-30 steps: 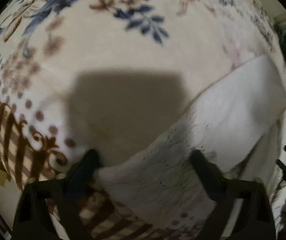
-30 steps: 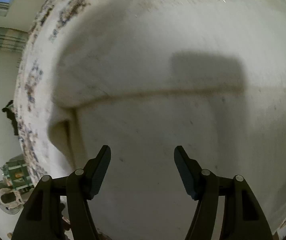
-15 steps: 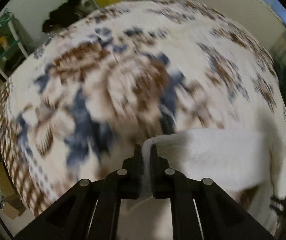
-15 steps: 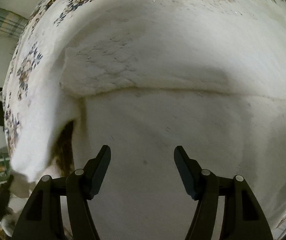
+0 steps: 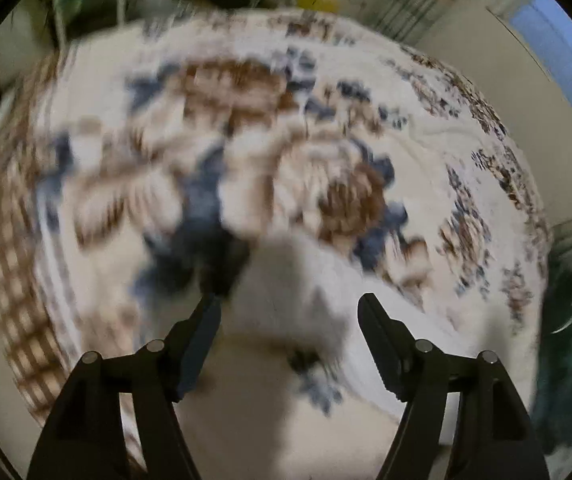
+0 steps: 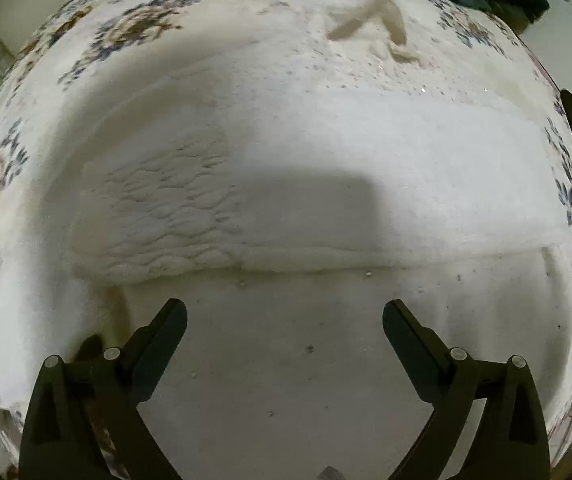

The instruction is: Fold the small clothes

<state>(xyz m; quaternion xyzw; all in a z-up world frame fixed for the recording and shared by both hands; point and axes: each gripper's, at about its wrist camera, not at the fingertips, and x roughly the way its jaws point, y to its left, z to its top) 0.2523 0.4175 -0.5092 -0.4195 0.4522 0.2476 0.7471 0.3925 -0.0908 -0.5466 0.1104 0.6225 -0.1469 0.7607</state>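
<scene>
Floral bedspread (image 6: 134, 32) carries the white garment (image 6: 366, 184), its folded edge running crosswise just ahead of the right gripper (image 6: 284, 320) — fingers spread, empty. Left gripper (image 5: 288, 316) — also spread — hovers over a white corner.

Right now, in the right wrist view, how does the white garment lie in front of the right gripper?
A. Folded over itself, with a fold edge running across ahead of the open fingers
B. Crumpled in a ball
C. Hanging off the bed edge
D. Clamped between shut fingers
A. The garment shows a doubled layer whose edge runs across ahead of the right gripper, whose fingers stand apart on nothing, over the floral cover.
</scene>
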